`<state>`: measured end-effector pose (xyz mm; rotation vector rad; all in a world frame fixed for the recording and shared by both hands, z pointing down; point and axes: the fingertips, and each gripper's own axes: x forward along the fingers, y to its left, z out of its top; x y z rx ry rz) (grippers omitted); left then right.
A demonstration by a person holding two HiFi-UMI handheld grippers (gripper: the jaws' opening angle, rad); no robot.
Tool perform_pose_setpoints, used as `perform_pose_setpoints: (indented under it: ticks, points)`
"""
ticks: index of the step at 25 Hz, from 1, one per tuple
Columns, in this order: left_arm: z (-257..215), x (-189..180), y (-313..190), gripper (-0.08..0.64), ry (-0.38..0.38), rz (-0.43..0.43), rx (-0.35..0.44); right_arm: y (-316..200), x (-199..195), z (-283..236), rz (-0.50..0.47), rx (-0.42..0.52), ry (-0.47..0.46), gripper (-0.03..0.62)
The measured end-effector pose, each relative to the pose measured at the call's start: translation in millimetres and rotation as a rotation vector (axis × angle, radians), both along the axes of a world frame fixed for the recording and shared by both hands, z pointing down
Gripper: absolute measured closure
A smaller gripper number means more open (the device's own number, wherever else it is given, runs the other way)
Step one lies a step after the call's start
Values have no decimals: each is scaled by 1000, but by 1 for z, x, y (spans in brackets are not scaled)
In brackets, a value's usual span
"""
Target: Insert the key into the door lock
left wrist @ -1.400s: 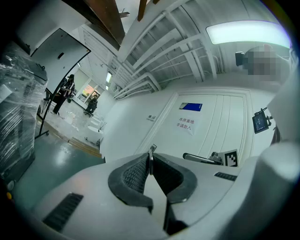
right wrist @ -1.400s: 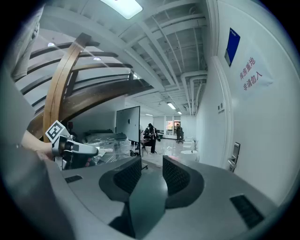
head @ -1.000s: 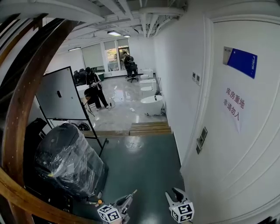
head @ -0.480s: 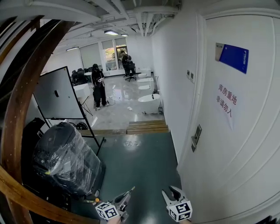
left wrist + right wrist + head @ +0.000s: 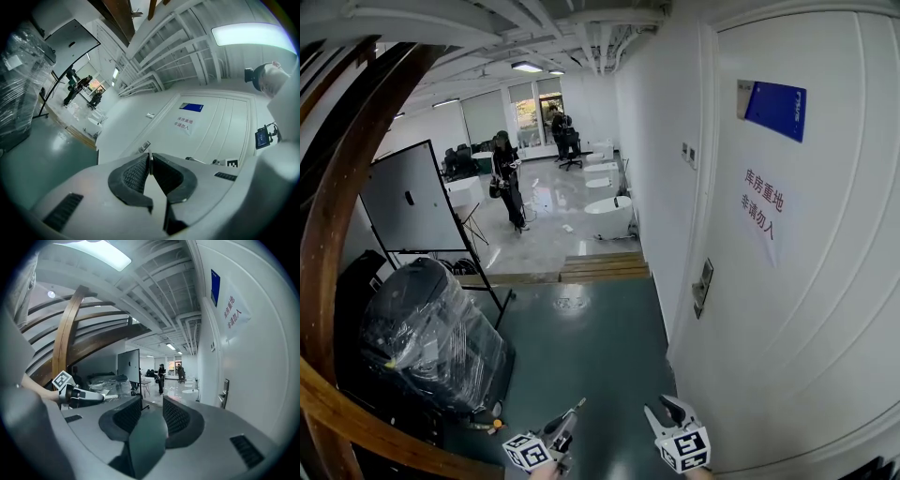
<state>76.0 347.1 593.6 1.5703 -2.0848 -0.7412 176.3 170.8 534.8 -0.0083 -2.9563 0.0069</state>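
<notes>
The white door point(image 5: 806, 309) fills the right of the head view, with its metal lock plate point(image 5: 702, 286) on the door's left edge. The lock plate also shows in the left gripper view point(image 5: 144, 147) and the right gripper view point(image 5: 224, 392). My left gripper point(image 5: 578, 407) is low in the head view, well short of the lock, and is shut on a thin metal key point(image 5: 149, 161) that stands between its pads. To its right, my right gripper point(image 5: 662, 409) is open with nothing between its fingers; its gap point(image 5: 152, 405) is plainly wide.
A blue sign point(image 5: 773, 108) and a paper notice point(image 5: 762, 215) hang on the door. On the left are a black bulk wrapped in plastic point(image 5: 431, 337), a whiteboard point(image 5: 411, 197) and a curved wooden beam point(image 5: 337, 234). Wooden steps point(image 5: 602, 268) and people point(image 5: 508, 178) lie farther off.
Both grippers have moved along the green floor toward the door. The lock plate, sign and notice have shifted left in the head view. Neither gripper's jaws changed.
</notes>
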Motion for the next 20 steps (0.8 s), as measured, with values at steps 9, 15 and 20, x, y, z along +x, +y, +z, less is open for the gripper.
perform_pose_setpoints:
  ticks: [9,15,20]
  points:
    - [11,-11,-5,529,61,5,15,-7,-11,12,11,-6,54,442]
    - [5,-54,-8,529,48,38,7,-11,-48,2,39,-8,46,442]
    - [-2,-96,-17,529,49,66,22,-18,-84,-7,71,-20,22,442]
